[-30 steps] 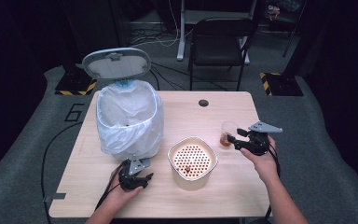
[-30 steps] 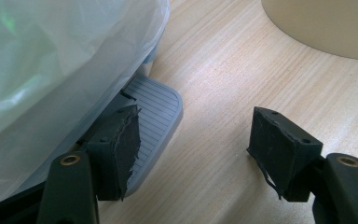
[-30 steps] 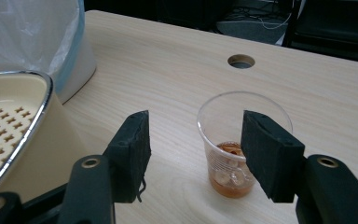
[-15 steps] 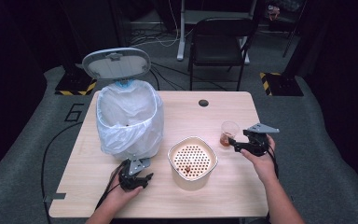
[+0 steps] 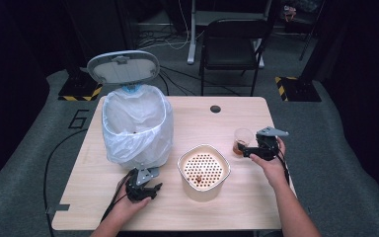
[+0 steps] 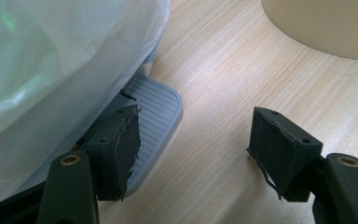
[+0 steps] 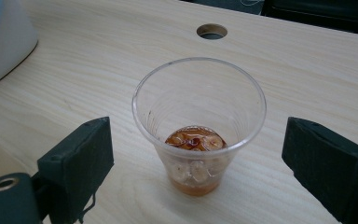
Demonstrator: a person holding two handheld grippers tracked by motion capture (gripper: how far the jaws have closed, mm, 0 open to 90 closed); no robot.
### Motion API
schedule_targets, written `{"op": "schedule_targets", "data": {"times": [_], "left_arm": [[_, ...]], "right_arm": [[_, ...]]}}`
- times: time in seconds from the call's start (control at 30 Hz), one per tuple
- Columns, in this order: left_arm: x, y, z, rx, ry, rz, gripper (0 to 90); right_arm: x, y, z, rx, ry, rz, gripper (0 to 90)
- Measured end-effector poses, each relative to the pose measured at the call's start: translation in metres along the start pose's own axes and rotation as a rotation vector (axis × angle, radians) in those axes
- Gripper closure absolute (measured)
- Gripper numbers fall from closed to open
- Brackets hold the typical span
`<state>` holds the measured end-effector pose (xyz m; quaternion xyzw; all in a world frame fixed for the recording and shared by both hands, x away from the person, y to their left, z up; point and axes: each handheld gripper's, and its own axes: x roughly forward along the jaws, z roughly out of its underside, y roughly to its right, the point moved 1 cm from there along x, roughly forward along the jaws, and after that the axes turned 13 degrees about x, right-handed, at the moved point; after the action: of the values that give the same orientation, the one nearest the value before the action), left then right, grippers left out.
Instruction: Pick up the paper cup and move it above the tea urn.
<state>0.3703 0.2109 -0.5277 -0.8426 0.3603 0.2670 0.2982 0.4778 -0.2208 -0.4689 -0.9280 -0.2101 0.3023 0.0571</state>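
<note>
While wide, right gripper point(image 7: 196, 163) jaws flank cup point(image 7: 198, 126), untouching

Right claw point(image 5: 243, 150) drawn slightly back toward the person, off the clear cup point(image 5: 242, 141).

Light falls from overhead onto the pale wooden table point(image 5: 246, 197), which reads bright in the high view while the floor and room around it sink into near black. That view is soft and low in detail (fine edges smear slightly). Both gripper views are brighter and evenly lit. The clear cup point(image 7: 199, 122) is sharp, with faint highlights on its rim and a soft shadow at its base. The white bin liner point(image 6: 51, 65) glows pale, slightly blurred up close.
</note>
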Motion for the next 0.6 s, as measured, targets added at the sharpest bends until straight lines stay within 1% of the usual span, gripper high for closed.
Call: {"op": "schedule_targets", "data": {"times": [0.03, 0.13, 0.17, 0.27, 0.3, 0.33, 0.43, 0.5, 0.6], "left_arm": [[0.0, 0.0, 0.0, 0.0, 0.0, 0.0, 33.4], [0.0, 0.0, 0.0, 0.0, 0.0, 0.0, 33.5], [0.0, 0.0, 0.0, 0.0, 0.0, 0.0, 33.5], [0.0, 0.0, 0.0, 0.0, 0.0, 0.001, 33.5], [0.0, 0.0, 0.0, 0.0, 0.0, 0.0, 33.4], [0.0, 0.0, 0.0, 0.006, -0.003, -0.005, 33.4], [0.0, -0.001, 0.0, 0.004, -0.002, -0.003, 33.5], [0.0, -0.001, 0.0, 0.004, -0.002, -0.003, 33.5], [0.0, 0.0, 0.0, 0.004, -0.002, -0.003, 33.5]], "right_arm": [[0.0, 0.0, 0.0, 0.0, 0.0, 0.0, 8.4], [0.007, 0.0, 0.001, 0.002, -0.014, 0.0, 8.5], [0.012, 0.0, 0.003, -0.003, -0.019, 0.006, 9.4], [0.016, 0.0, 0.003, -0.004, -0.02, 0.009, 11.0], [0.019, 0.0, 0.004, -0.003, -0.018, 0.013, 12.6], [0.019, 0.0, 0.004, -0.003, -0.018, 0.013, 12.6], [0.026, 0.002, 0.005, -0.012, -0.015, 0.015, 14.5], [0.028, 0.003, 0.006, -0.004, -0.02, 0.018, 14.9], [0.031, 0.004, 0.007, -0.006, -0.027, 0.018, 16.1]]}}
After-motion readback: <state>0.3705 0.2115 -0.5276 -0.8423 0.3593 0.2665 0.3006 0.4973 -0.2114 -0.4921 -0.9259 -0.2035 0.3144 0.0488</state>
